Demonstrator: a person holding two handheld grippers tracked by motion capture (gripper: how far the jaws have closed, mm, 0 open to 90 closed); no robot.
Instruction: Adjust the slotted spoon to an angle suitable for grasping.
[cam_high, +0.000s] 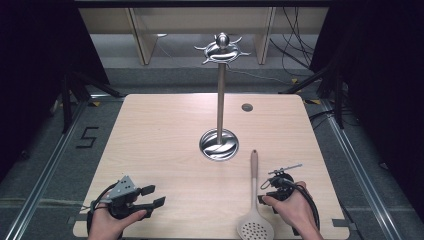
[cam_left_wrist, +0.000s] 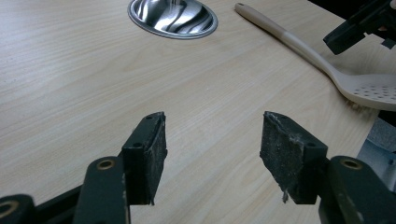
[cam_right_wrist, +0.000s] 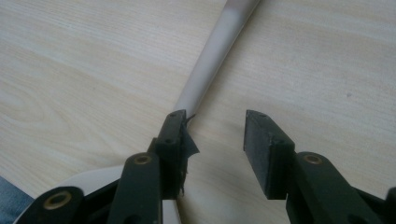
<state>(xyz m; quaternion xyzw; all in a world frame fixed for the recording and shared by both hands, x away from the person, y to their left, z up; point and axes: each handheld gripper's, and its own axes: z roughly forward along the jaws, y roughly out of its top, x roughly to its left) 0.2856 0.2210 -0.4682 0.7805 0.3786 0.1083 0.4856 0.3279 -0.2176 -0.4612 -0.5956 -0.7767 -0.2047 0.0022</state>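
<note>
A cream slotted spoon (cam_high: 254, 190) lies on the wooden table (cam_high: 165, 140) at the front right, its perforated head (cam_high: 255, 229) toward me. My right gripper (cam_high: 263, 192) stands open just right of its handle. In the right gripper view, the handle (cam_right_wrist: 210, 70) runs up from behind one jaw of that gripper (cam_right_wrist: 212, 119), with bare table between the jaws. A person's hand holds my left gripper (cam_high: 152, 196) open at the front left, and nothing is between its jaws (cam_left_wrist: 212, 122). The left gripper view has the spoon (cam_left_wrist: 299, 44) at its upper right.
A tall metal stand with a round shiny base (cam_high: 218, 145) rises at the table's middle, with a ring of hooks (cam_high: 221, 49) on top; its base (cam_left_wrist: 173, 18) also appears in the left gripper view. A small grey grommet (cam_high: 247, 107) sits at the back right.
</note>
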